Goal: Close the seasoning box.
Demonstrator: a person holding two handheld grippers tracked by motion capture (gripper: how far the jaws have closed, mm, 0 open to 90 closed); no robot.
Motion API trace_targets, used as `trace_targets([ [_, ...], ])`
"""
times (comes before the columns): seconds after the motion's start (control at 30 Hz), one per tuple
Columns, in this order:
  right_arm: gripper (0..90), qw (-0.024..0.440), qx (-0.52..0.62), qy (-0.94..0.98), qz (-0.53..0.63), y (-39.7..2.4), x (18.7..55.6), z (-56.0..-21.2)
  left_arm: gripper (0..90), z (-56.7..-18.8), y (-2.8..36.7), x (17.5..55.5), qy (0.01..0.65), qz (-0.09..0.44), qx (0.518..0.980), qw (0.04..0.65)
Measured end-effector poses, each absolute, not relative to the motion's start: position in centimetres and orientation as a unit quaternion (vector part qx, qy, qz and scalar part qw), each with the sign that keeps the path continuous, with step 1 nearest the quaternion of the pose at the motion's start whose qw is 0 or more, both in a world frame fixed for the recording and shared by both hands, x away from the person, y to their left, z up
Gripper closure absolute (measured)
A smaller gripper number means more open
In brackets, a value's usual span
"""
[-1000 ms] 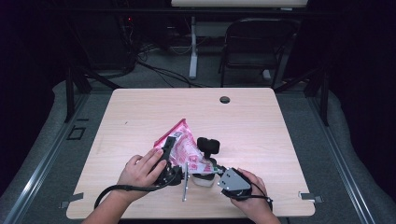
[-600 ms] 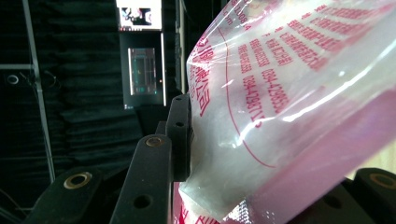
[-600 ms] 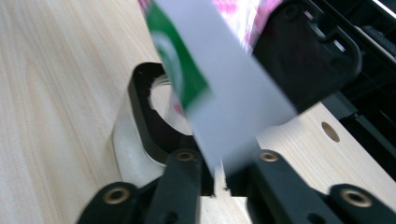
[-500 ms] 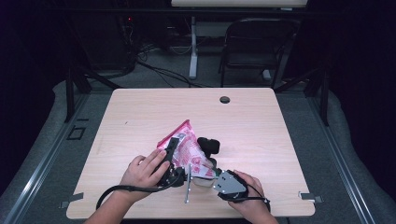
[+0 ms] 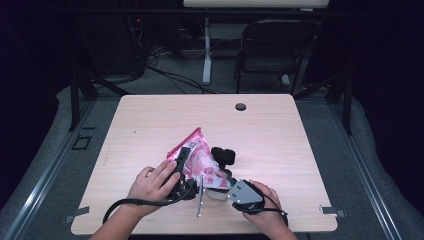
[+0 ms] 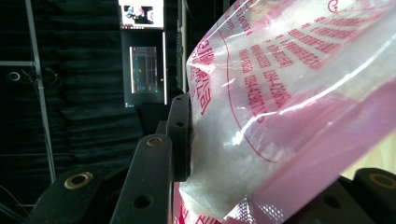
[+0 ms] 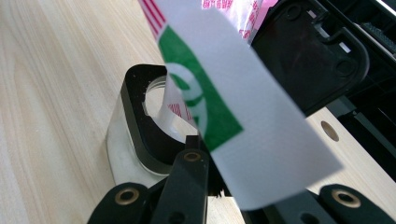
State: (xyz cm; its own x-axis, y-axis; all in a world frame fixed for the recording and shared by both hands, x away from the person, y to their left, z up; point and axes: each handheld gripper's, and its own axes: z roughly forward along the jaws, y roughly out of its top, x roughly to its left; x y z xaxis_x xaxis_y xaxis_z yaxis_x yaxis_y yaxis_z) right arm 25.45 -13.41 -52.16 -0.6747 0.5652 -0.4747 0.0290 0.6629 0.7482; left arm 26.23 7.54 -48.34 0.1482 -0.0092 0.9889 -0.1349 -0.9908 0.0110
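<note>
A pink and clear plastic bag (image 5: 199,152) with red print stands tilted over the table's front middle. My left gripper (image 5: 184,161) is shut on its left side; in the left gripper view a black pad (image 6: 180,135) presses into the bag (image 6: 289,93). From the right, my right gripper (image 5: 222,187) reaches the bag's lower end. In the right gripper view it (image 7: 219,182) is shut on a white strip with a green mark (image 7: 243,121) that runs up toward the bag.
A black-and-clear block with a round hole (image 7: 140,121) sits on the wooden table (image 5: 300,130) just behind the strip. A black object (image 5: 223,156) stands behind the bag, and a thin metal rod (image 5: 200,196) lies near the front edge. A cable hole (image 5: 240,106) is at the back.
</note>
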Motion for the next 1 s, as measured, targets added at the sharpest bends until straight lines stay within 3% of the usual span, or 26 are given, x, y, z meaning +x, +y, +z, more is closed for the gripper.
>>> trace_targets([
  [1.0, 90.0, 0.358, 0.187, 0.836, 0.371, -13.07, 26.10, -52.33, 71.4, -48.22, 7.68, 26.30, -0.047, 0.653, 0.754, 0.050],
])
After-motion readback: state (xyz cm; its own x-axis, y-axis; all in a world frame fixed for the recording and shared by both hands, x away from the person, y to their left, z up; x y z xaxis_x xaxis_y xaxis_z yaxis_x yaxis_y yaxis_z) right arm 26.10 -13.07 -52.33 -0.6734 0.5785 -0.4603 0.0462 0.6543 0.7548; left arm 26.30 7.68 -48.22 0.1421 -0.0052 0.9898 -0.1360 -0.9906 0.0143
